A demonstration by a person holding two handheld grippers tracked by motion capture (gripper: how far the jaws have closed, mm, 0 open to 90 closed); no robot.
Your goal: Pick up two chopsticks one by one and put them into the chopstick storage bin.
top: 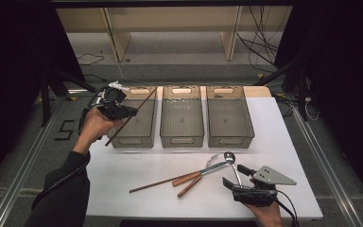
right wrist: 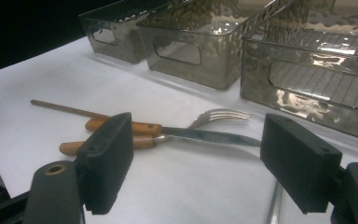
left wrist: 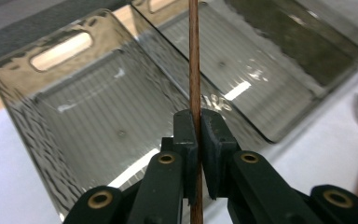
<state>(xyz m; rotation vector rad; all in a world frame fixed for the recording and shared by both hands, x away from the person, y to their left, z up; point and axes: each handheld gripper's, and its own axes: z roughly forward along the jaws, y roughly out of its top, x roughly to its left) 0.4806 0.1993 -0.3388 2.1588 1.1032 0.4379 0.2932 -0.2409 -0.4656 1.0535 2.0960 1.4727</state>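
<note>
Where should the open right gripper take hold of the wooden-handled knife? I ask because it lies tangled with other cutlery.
Grip the knife on its bare steel blade, coming from above with the jaws across its width. The blade lies flat and free, while its wooden handle touches the other handle and the chopstick.

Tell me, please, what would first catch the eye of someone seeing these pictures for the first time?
Probably the left tongs, shut on a brown chopstick and holding it slanted over the leftmost of three smoky clear bins at the table's far edge. Next comes the cutlery pile on the white table in front of the bins: a second chopstick, wooden-handled pieces and a spoon, with the right tongs open beside it.
</note>
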